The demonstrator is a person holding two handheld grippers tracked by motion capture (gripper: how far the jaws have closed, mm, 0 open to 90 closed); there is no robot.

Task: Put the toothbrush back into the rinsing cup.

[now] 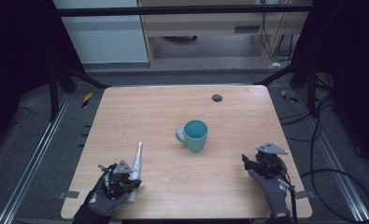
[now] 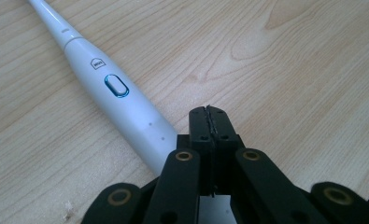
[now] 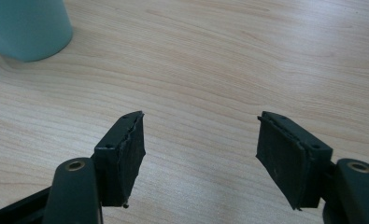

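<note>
High view: the white electric toothbrush lies on the bench beside the left tool; the teal mug stands mid-bench, contents not discernible.

Left gripper view: jaws fully closed, holding nothing, toothbrush just beside them.

Right gripper view: right tool wide open, empty, near the mug.

Toothbrush on table, left of mug.

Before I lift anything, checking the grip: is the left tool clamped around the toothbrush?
No: the left tool is shut on nothing, its jaws pressed together beside the toothbrush lying on the table.
</note>
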